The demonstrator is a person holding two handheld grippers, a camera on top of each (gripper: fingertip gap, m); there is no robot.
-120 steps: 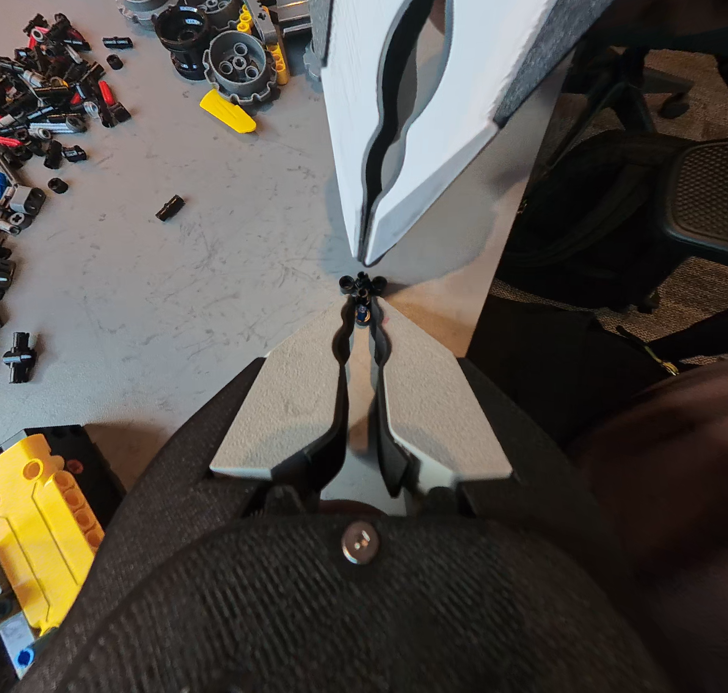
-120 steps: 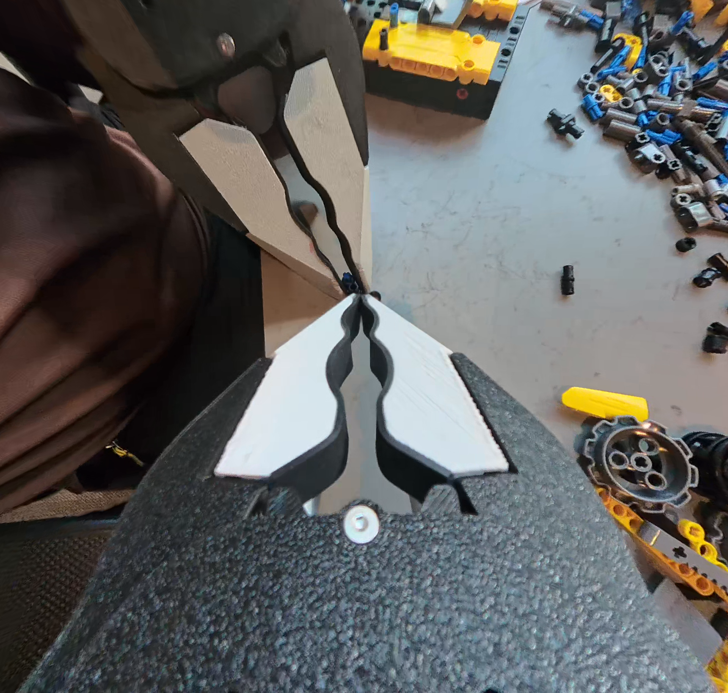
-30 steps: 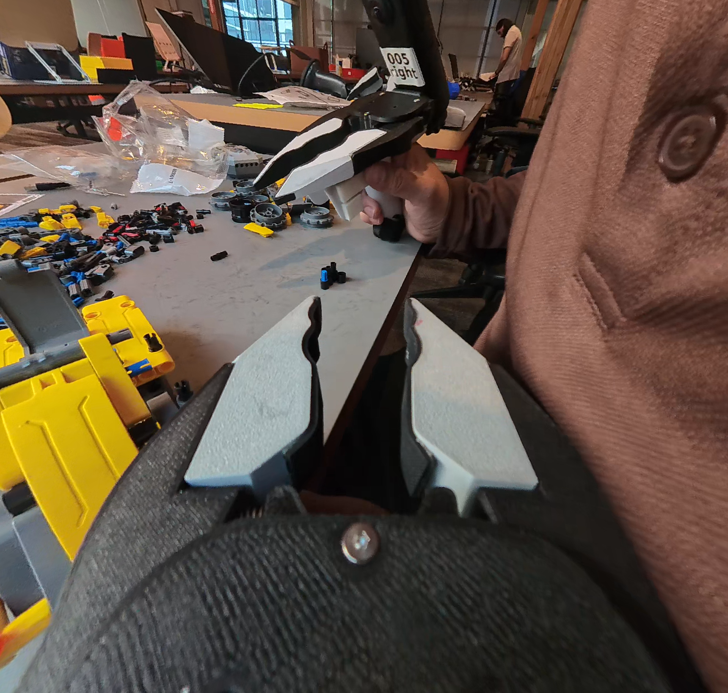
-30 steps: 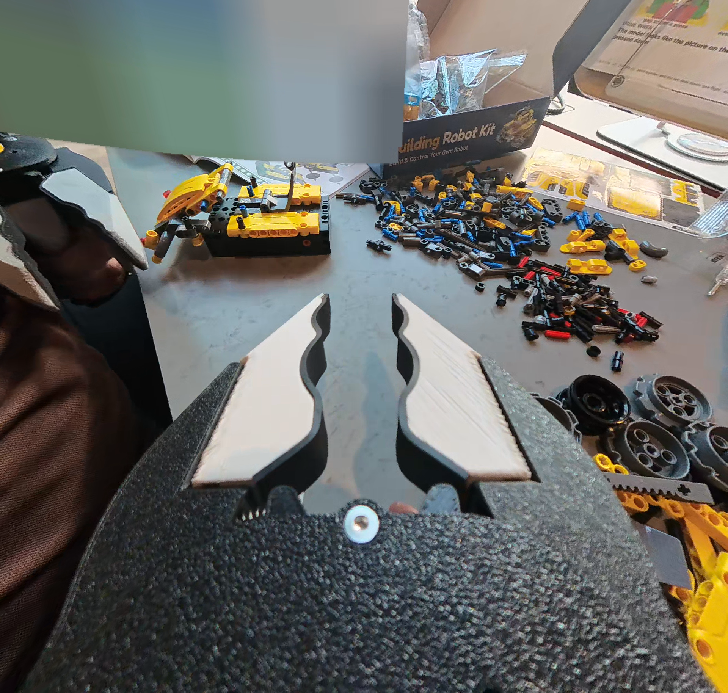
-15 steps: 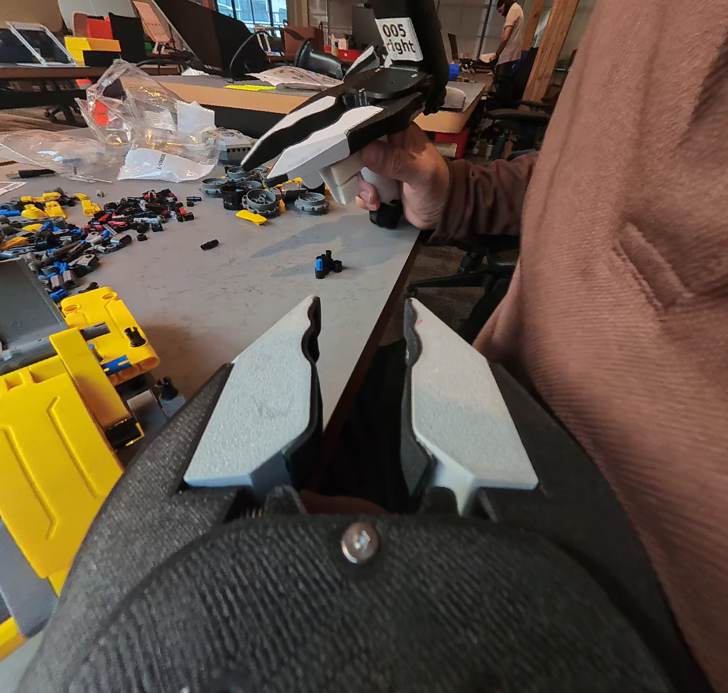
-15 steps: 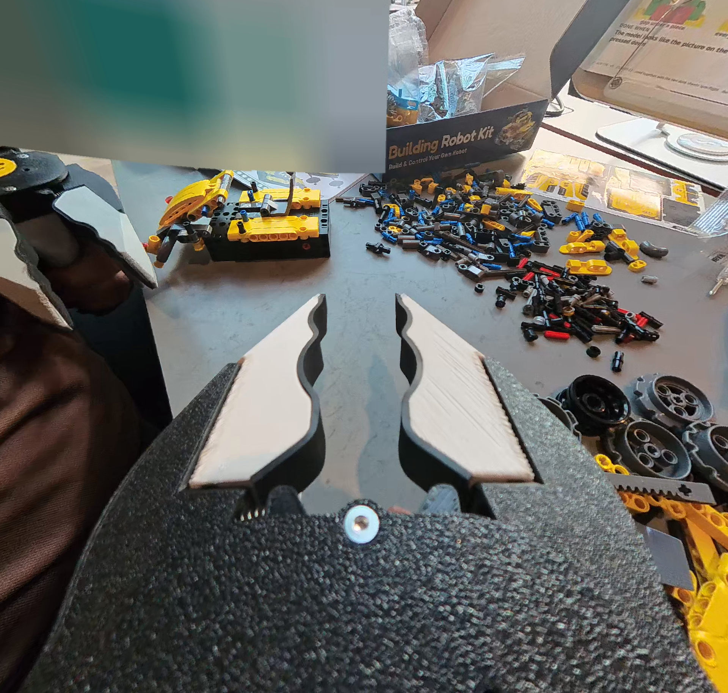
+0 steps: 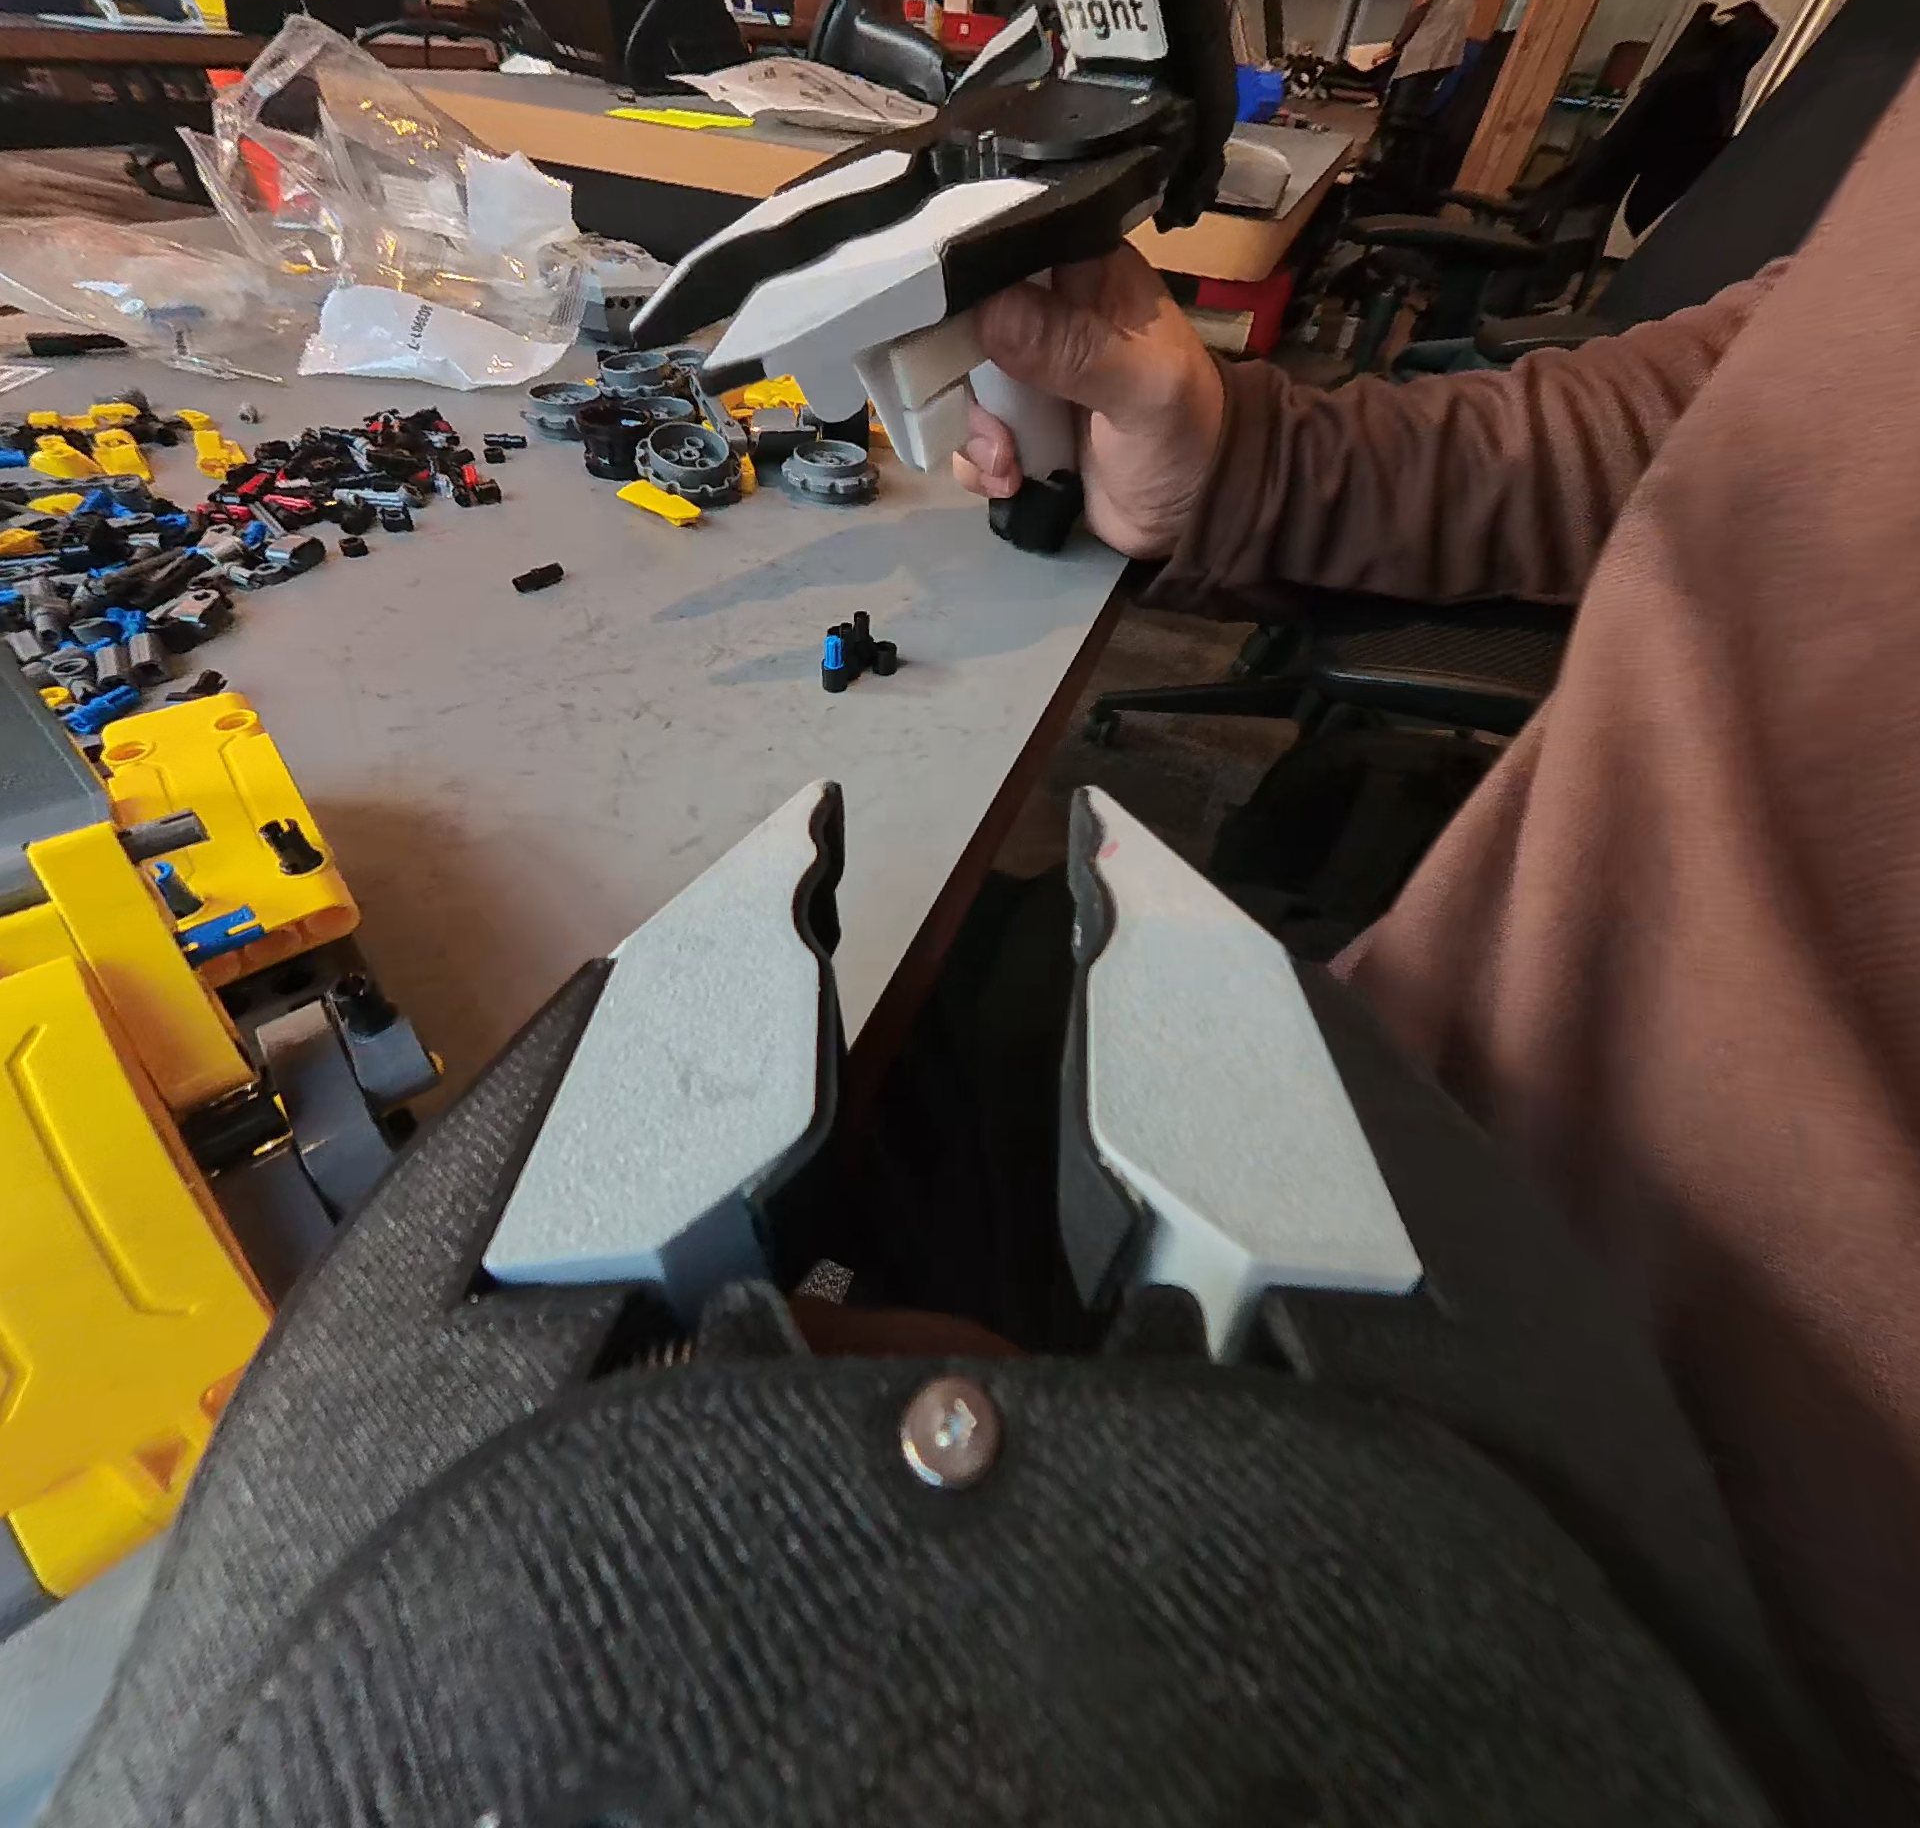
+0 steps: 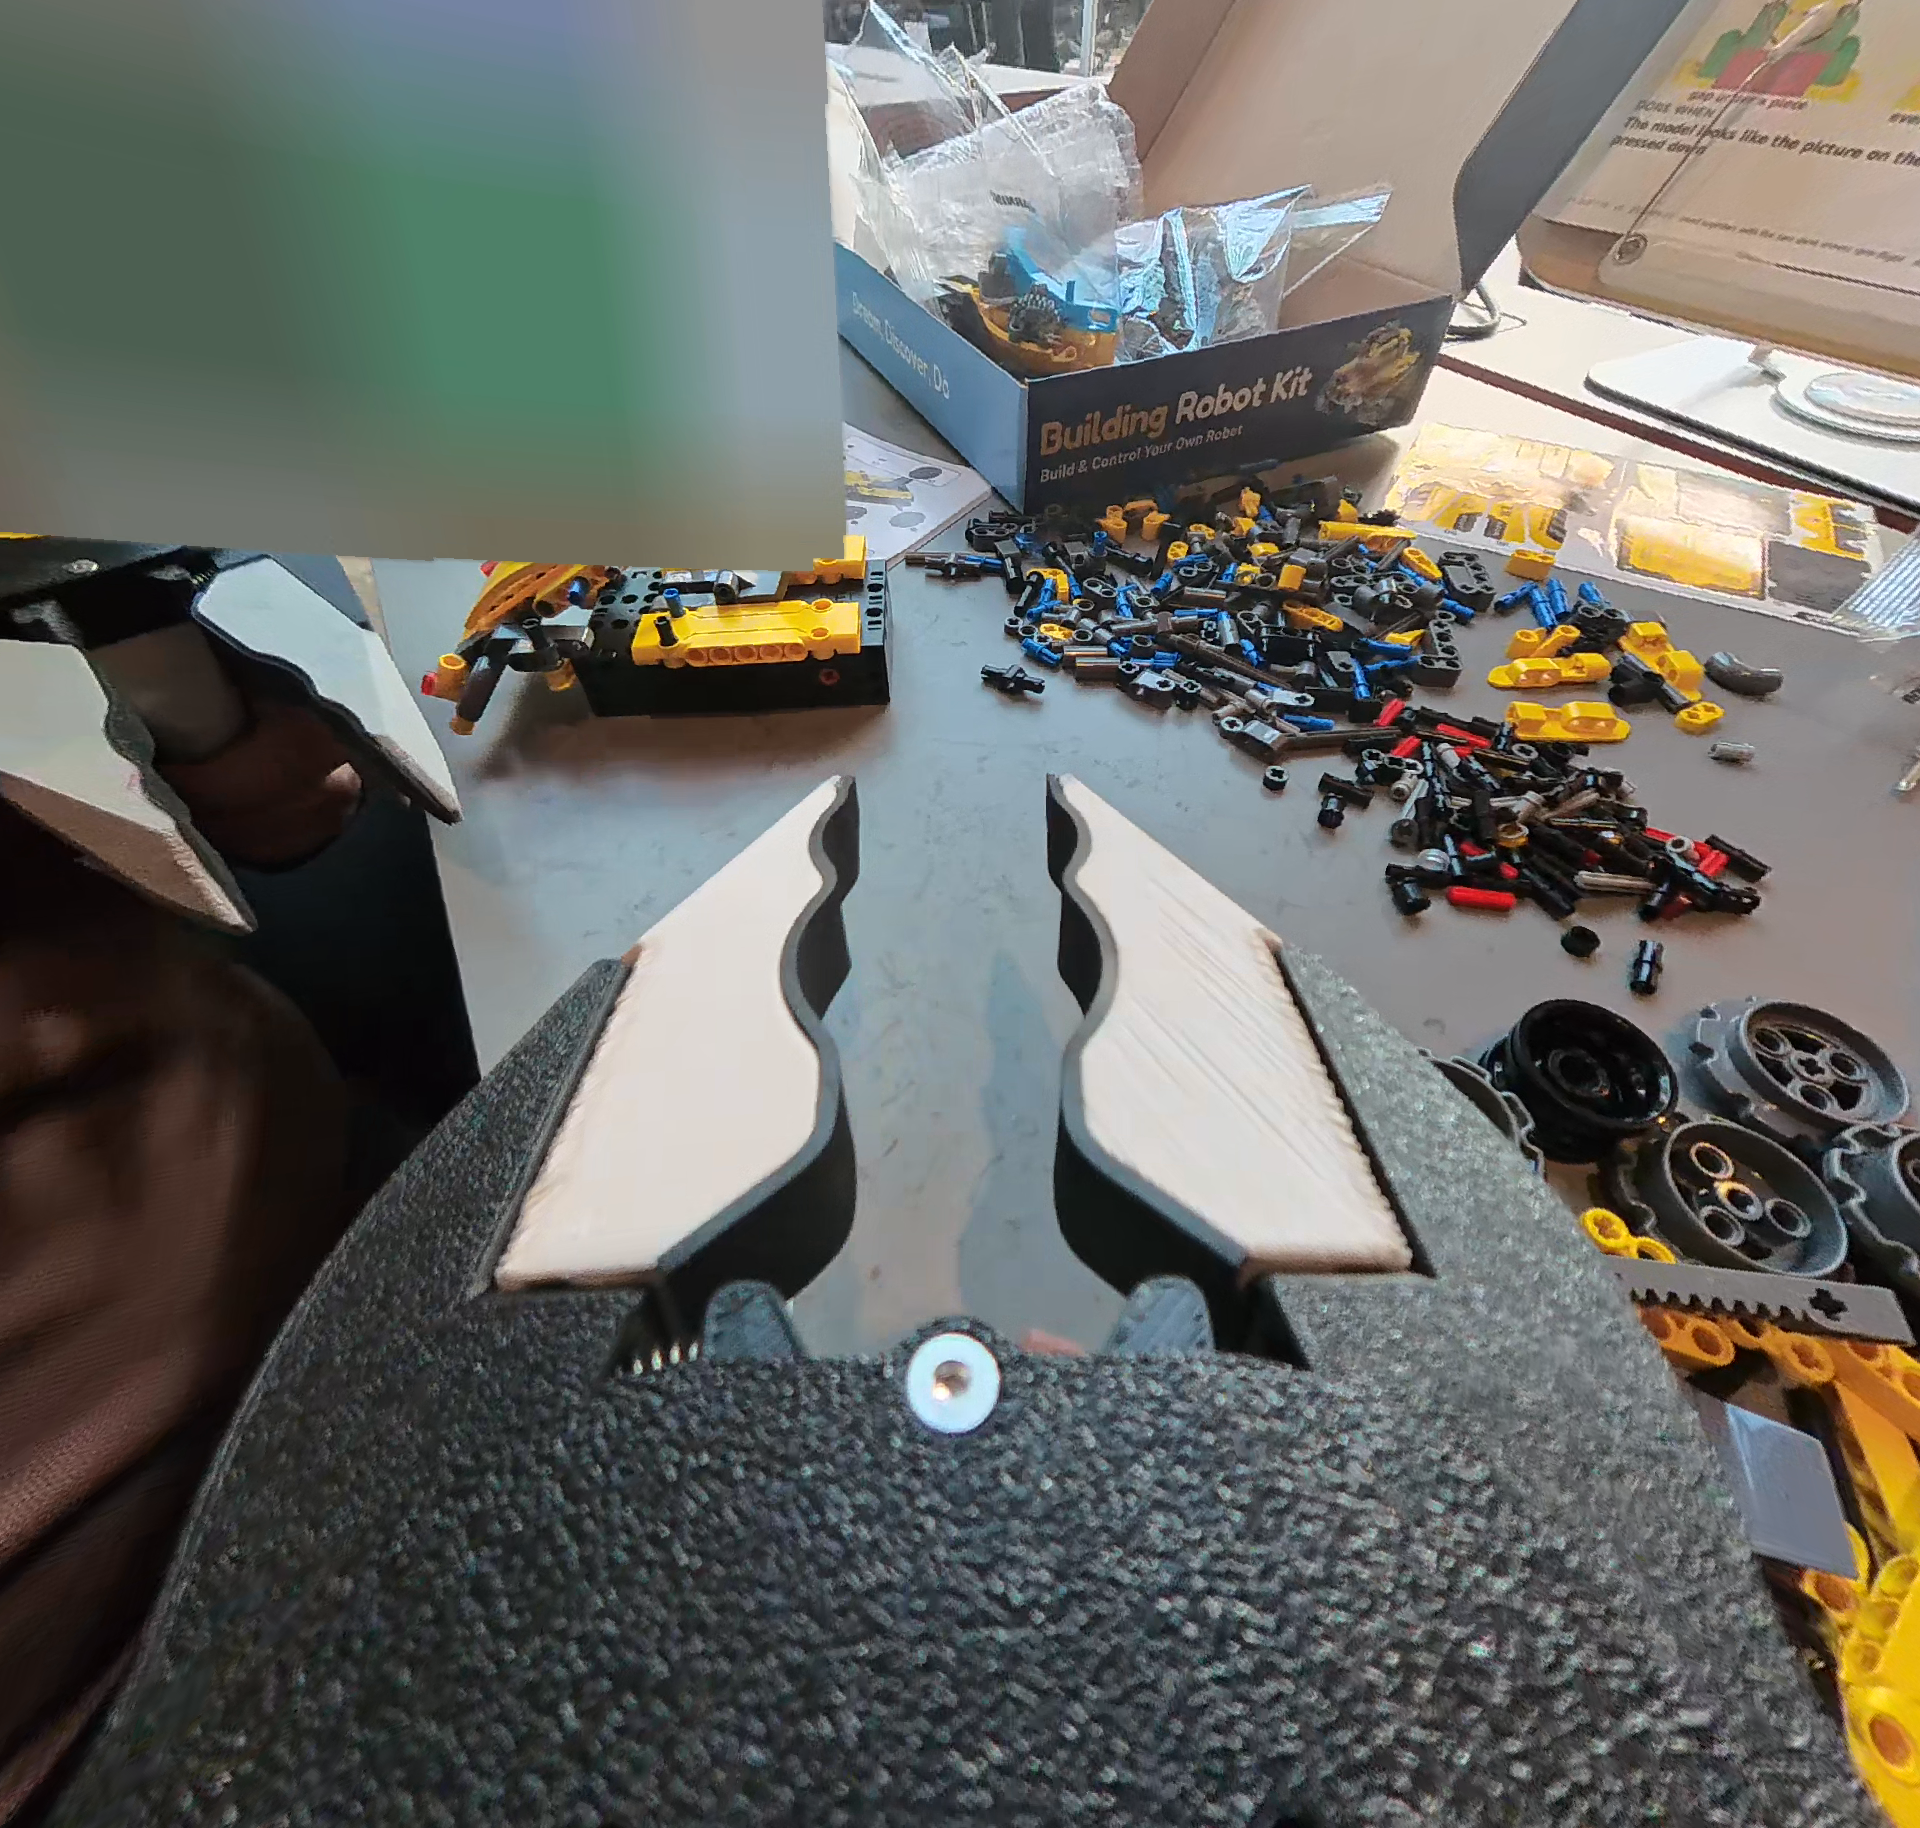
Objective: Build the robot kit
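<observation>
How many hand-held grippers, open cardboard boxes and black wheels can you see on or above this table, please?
hand-held grippers: 2, the left hand-held gripper and the right hand-held gripper, both with jaws apart and empty
open cardboard box: 1
black wheel: 1
Total: 4

On the grey desk [image 8: 644, 843] lie a spread of small black, blue, red and yellow building pieces [image 8: 1382, 698], grey and black wheels [image 8: 1704, 1134], a yellow-and-black partly built model [image 8: 727, 635], an open cardboard kit box [image 8: 1195, 407] holding plastic bags [image 8: 1039, 189], and a small black-and-blue assembly [image 7: 857, 651] near the edge.
</observation>
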